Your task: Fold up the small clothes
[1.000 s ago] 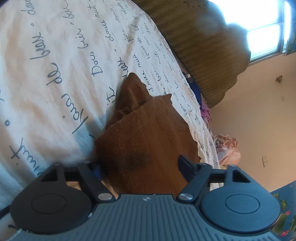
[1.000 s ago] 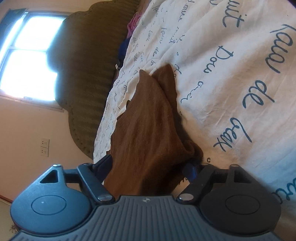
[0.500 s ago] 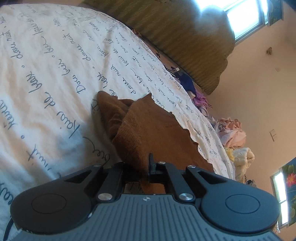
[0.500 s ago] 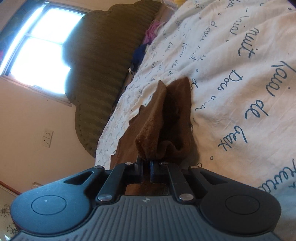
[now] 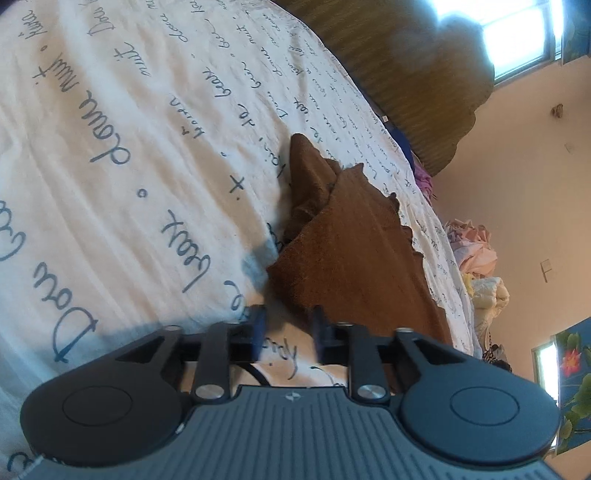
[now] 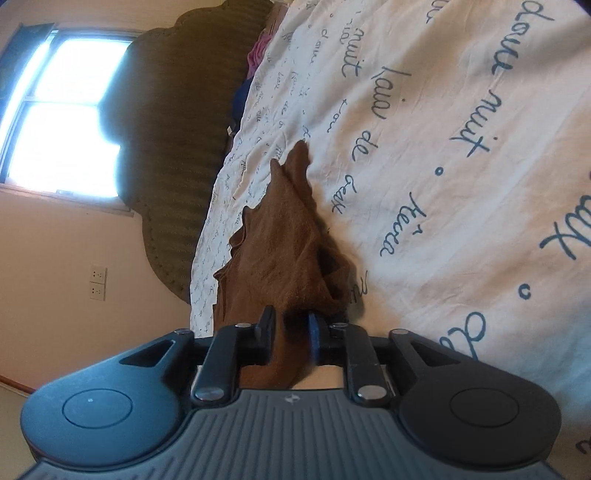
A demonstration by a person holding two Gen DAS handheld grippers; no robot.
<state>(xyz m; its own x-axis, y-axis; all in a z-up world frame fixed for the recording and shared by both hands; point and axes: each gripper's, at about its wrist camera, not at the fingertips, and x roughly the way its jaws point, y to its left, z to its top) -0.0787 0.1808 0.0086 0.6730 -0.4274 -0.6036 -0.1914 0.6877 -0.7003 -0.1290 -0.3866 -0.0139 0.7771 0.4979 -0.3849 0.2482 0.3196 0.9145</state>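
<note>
A small brown garment (image 5: pixel 354 251) lies partly folded on a white bed sheet (image 5: pixel 129 147) printed with blue script. My left gripper (image 5: pixel 287 325) sits just short of the garment's near edge. Its jaws are opening, and only bare sheet shows between them. In the right wrist view the same brown garment (image 6: pixel 280 236) runs from a pointed far end down into my right gripper (image 6: pixel 290 326). That gripper's jaws are opening too. A fold of the cloth still hangs loosely between its fingers, which stand apart from it.
A brown ribbed headboard (image 5: pixel 417 74) stands at the far end of the bed under a bright window (image 5: pixel 517 33). Several other clothes (image 5: pixel 472 243) are piled beyond the bed's far edge. The printed sheet (image 6: pixel 461 184) spreads wide to the right of the garment.
Half a second ago both grippers were shut on the garment's near edge. Both have since opened and drawn back, and the cloth has dropped out of the left one.
</note>
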